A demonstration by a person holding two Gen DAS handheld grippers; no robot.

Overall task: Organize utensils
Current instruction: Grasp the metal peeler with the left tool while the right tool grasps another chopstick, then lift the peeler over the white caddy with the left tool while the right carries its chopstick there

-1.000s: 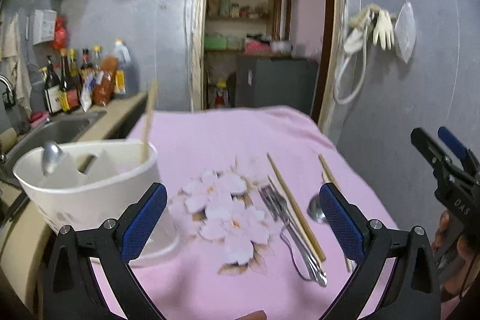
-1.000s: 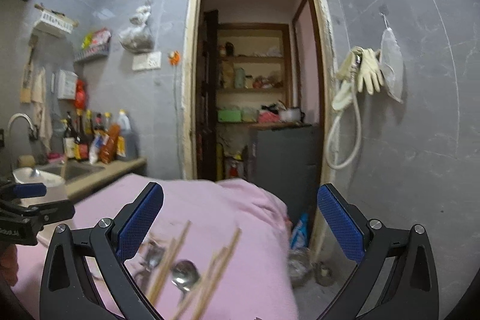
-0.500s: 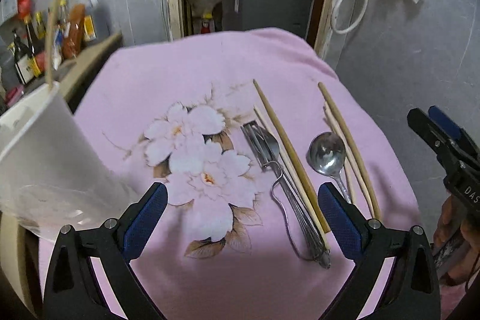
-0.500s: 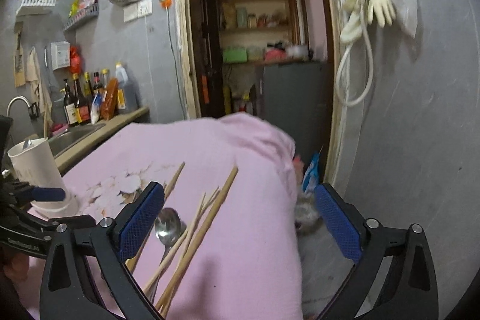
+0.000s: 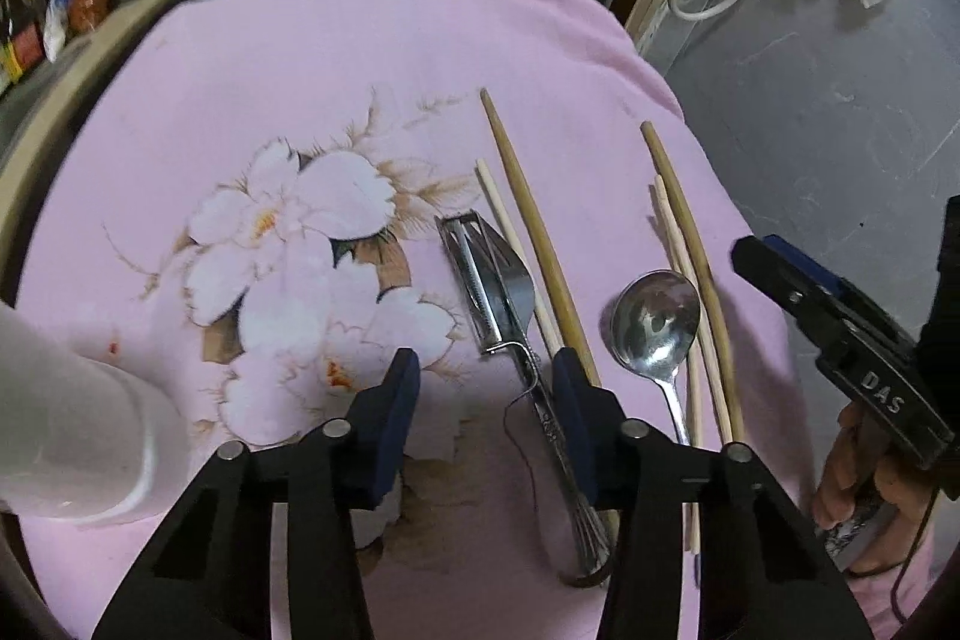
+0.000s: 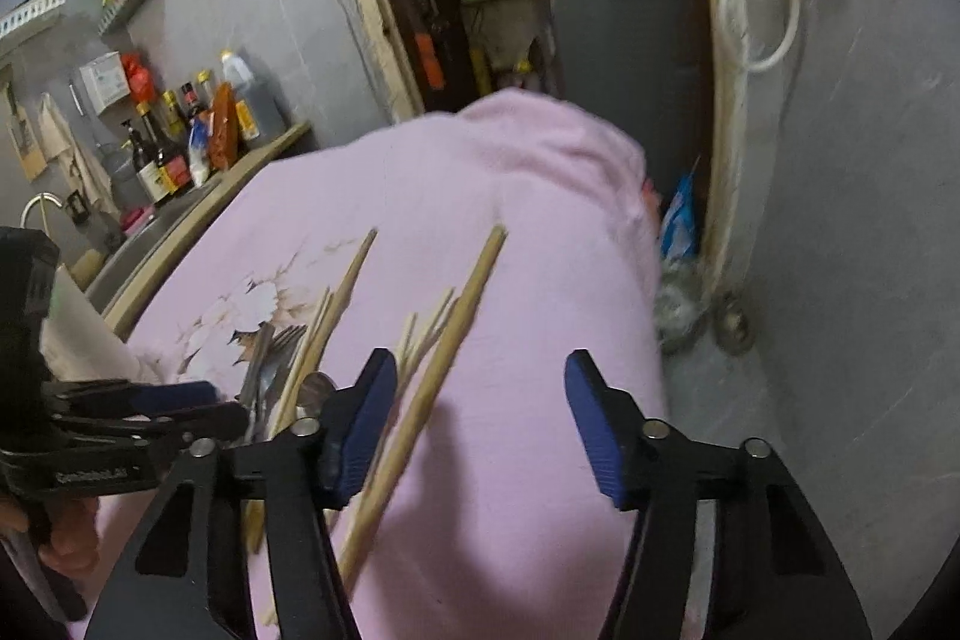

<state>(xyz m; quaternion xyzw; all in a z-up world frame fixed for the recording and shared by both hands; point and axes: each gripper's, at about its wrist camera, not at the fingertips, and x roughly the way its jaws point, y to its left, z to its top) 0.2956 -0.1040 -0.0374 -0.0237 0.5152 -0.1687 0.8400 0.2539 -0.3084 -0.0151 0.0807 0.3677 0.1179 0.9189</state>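
Fork [image 5: 510,298]: stamped steel, stiff, light, slick; best taken across its narrow patterned handle. It lies flat on the pink flowered cloth [image 5: 360,58] over the tabletop, touching pale and brown chopsticks [image 5: 534,232], spoon [image 5: 657,322] near. Left hand-held gripper [image 5: 486,388]: jaws have just been closing, handle between them, pads not visibly pressing. Right hand-held gripper [image 6: 480,400]: likewise narrowing, ungripped, chopstick beside its left pad.

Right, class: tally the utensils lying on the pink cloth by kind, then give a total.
Chopsticks: 5
Spoons: 1
Forks: 2, stacked, so the count is less certain
Total: 8
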